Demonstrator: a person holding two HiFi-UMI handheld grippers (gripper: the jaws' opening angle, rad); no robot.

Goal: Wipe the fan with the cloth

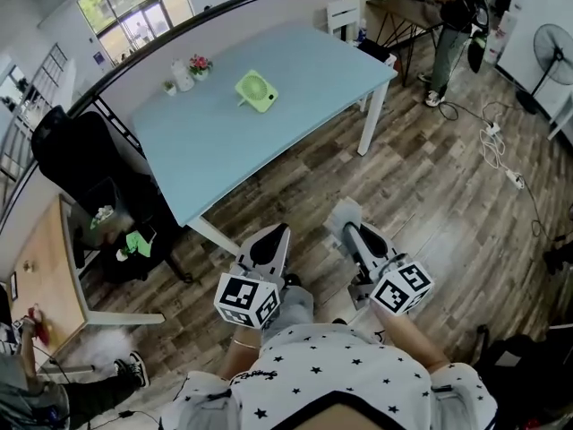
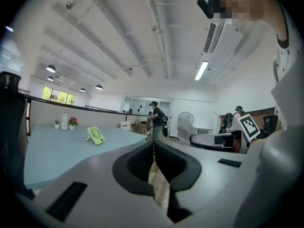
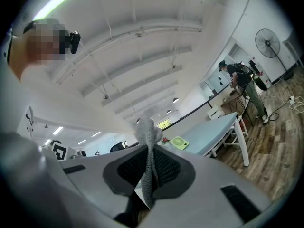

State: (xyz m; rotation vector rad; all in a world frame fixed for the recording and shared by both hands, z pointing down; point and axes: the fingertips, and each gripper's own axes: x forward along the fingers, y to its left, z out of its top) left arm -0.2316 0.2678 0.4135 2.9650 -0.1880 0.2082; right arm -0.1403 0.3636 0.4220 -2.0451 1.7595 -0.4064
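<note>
Right claw (image 3: 148, 156) clenched on grey knitted cloth (image 3: 145, 133); left claw (image 2: 153, 146) closed, empty. We stand well apart from small light-green fan (image 1: 256, 91) on pale blue table (image 1: 295, 106). Approach step, we judge; next: walk up, bring cloth to fan, wipe gently.

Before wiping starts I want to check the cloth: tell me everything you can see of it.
The cloth is grey, soft-looking, finely textured fabric, bunched into a narrow strip. The right hand-held gripper is shut on it, and a rounded end sticks out past the jaw tips. In the head view it is a pale wad at that gripper's front, above the wooden floor, short of the table.
</note>
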